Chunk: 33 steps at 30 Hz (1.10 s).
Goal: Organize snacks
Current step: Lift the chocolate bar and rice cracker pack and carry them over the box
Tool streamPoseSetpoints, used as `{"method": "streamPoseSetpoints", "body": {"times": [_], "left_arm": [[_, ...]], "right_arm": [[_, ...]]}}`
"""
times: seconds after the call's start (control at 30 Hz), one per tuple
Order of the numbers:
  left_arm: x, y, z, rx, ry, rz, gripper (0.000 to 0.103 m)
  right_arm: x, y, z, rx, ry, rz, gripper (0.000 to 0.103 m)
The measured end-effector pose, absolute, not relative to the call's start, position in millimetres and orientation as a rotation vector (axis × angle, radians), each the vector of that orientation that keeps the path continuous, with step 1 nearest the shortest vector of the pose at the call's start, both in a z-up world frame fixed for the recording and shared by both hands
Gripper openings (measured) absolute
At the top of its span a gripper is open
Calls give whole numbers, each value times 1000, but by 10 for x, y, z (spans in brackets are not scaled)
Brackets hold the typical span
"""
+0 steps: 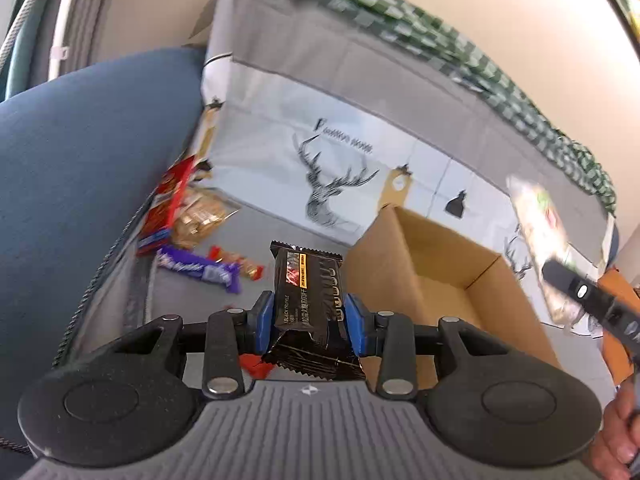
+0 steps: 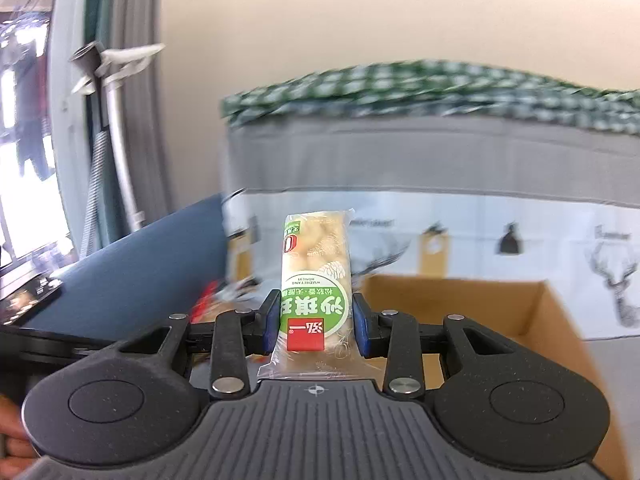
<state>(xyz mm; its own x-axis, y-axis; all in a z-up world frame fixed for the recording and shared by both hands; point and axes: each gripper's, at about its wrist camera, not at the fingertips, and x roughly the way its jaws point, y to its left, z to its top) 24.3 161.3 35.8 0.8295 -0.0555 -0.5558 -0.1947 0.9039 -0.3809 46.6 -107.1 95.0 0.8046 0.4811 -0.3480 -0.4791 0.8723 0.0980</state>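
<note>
You are pinching a black snack bar wrapper (image 1: 307,280) between the blue pads of your left tongs (image 1: 310,318), holding it upright above the grey surface, just left of the open cardboard box (image 1: 424,264). Your right tongs (image 2: 316,322) are gripping a green-and-white pastry packet (image 2: 316,276), standing on end with its print upside down, in front of the box (image 2: 532,312). In the left wrist view those right tongs (image 1: 560,276) are showing blurred at the right edge, beyond the box.

Other snacks are lying on the grey surface to the left: a purple chocolate bar (image 1: 198,270), a small red-and-gold candy (image 1: 236,264) just behind it, a clear bag of golden pieces (image 1: 200,220), and a red packet (image 1: 166,208) leaning against the blue cushion (image 1: 80,160). A deer-print fabric panel (image 1: 340,176) is standing behind everything.
</note>
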Motion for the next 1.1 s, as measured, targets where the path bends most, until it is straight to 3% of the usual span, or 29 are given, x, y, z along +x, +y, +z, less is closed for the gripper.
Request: {"method": "streamPoseSetpoints", "body": {"times": [0.47,0.8,1.1], "left_arm": [[674,790,435,-447,506,-92,41],[823,164,360,-375,492,-193,41],[827,88,330,-367,482,-203,41]], "right_arm": [[841,-2140,559,18,563,197,38],[845,-2333,447,5,598,149,38],[831,-2332,464,13,594,149,38]]}}
